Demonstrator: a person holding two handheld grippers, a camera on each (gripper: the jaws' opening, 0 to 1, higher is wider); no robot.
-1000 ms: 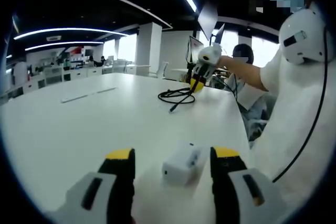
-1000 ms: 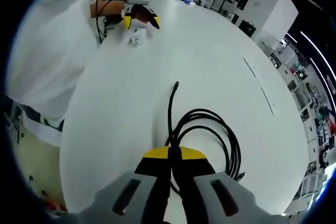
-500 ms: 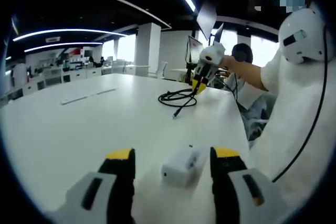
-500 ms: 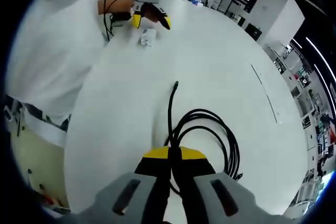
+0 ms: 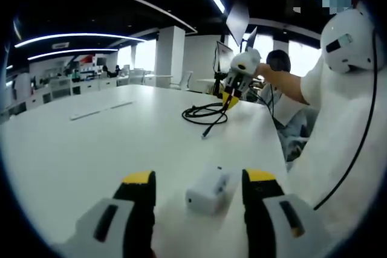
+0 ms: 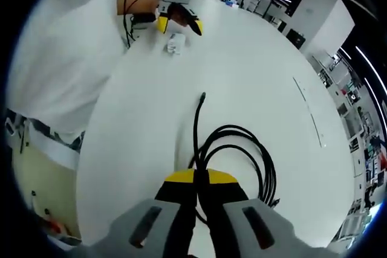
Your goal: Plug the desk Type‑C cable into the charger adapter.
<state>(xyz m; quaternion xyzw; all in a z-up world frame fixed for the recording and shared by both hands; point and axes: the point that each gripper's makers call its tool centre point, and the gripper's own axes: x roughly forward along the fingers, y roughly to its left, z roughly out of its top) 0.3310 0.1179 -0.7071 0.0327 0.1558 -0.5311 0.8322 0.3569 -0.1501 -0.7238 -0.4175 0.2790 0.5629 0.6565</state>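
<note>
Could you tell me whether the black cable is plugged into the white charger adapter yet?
Not yet. The cable lies coiled, its plug end free on the table, far from the adapter.

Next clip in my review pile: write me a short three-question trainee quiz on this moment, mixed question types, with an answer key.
1. True or false: the right gripper has its jaws closed on the coiled black cable.
2. Multiple choice: where is the small white charger adapter? A) hanging off the table edge B) on the white table between the open jaws of the left gripper C) lifted in the air by the right gripper
3. Fill in: the cable's free plug end lies on the table, pointing toward the ____.

Key: 1 true. 2 B. 3 adapter, which sits far from the plug, next to the left gripper, in the right gripper view.
</note>
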